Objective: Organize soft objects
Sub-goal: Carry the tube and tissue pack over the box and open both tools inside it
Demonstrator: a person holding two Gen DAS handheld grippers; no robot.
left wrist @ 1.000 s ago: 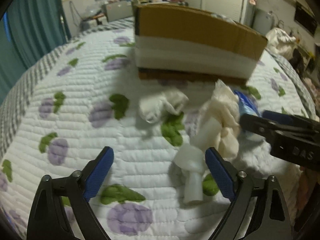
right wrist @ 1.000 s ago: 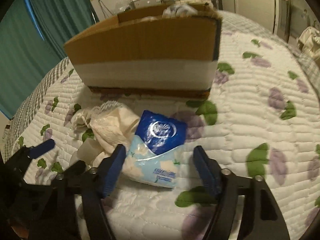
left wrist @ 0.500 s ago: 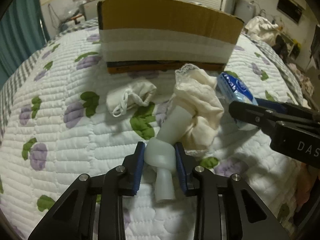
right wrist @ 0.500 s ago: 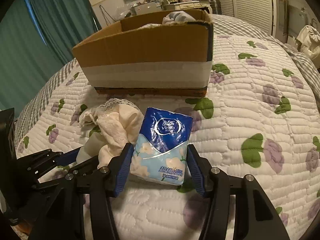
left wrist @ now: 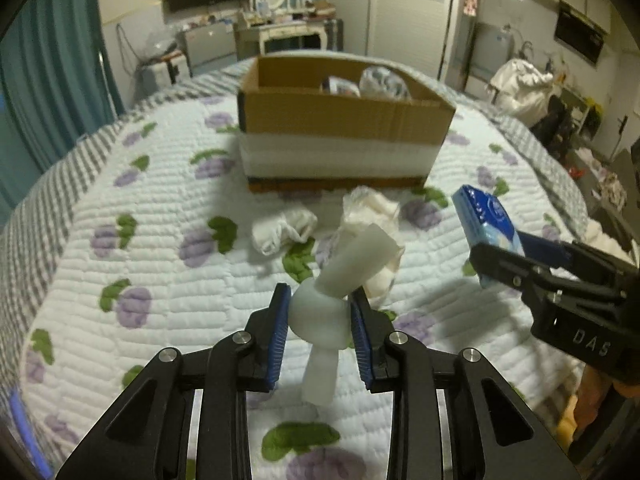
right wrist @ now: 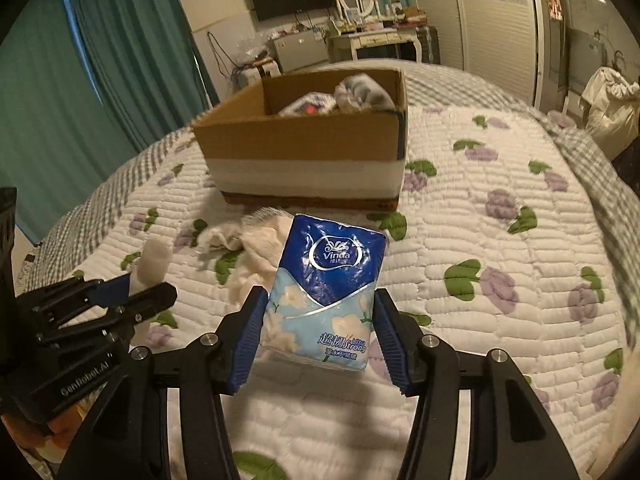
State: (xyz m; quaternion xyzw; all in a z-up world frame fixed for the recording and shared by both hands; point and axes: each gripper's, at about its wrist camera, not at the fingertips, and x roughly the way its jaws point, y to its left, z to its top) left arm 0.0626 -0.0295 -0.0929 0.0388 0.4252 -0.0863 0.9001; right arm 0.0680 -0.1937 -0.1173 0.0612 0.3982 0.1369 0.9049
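My left gripper is shut on a white knotted foam strip and holds it above the quilt. My right gripper is shut on a blue tissue pack, also lifted; the pack shows in the left wrist view too. A cardboard box with soft items inside stands ahead on the bed. A cream lace cloth and a small white pouch lie on the quilt in front of the box.
The bed's grey checked edge curves to the left. Teal curtains hang at the left. A dresser and a heap of clothes stand beyond the bed.
Both grippers closed on their objects and lifted them off the quilt. The foam strip came away from the cream cloth. The box interior has come into view.
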